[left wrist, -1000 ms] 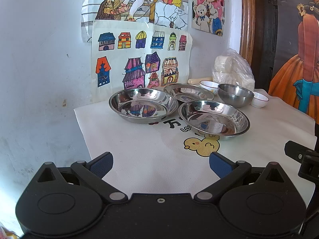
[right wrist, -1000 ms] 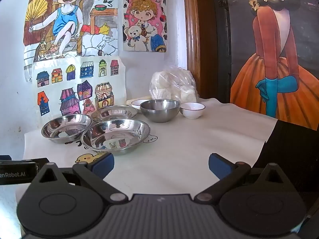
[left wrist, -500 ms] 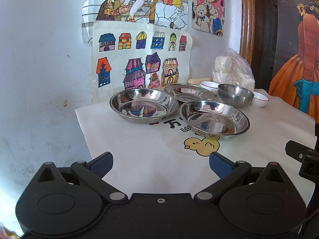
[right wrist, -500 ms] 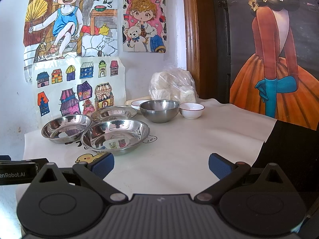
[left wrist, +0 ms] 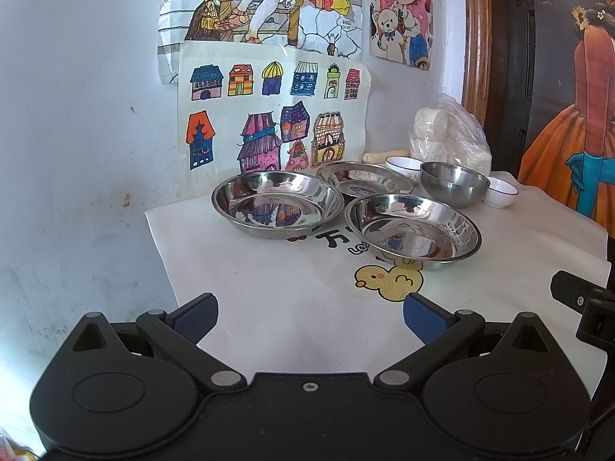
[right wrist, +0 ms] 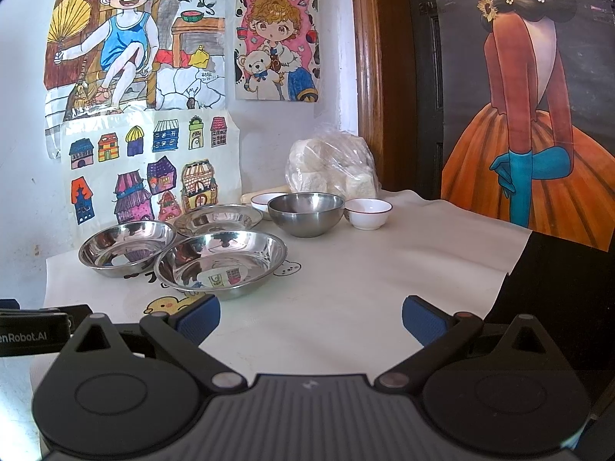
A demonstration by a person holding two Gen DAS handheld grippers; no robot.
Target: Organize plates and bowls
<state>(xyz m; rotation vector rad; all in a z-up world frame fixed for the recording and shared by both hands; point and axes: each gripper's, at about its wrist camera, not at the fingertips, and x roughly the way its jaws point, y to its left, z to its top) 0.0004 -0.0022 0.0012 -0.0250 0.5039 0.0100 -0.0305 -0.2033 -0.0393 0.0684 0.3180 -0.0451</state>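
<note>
Three shallow steel plates sit on the white cloth: a left plate (left wrist: 277,204) (right wrist: 127,246), a near plate (left wrist: 413,226) (right wrist: 222,262) and a far plate (left wrist: 363,178) (right wrist: 218,219). Behind them stand a deep steel bowl (left wrist: 453,184) (right wrist: 305,213) and two small white bowls, one at its right (left wrist: 499,192) (right wrist: 368,212) and one behind it (left wrist: 403,165) (right wrist: 265,201). My left gripper (left wrist: 310,317) hangs open over the cloth short of the plates. My right gripper (right wrist: 310,317) is open too, with nothing between its fingers.
A clear bag of white lumps (left wrist: 447,138) (right wrist: 332,167) leans against the wall behind the bowls. Drawings hang on the wall. The cloth (right wrist: 403,253) ends at a dark edge on the right. The other gripper's body shows at the frame edges (left wrist: 584,299) (right wrist: 34,332).
Both views have crept very slightly; the dishes have not moved and both grippers remain open.
</note>
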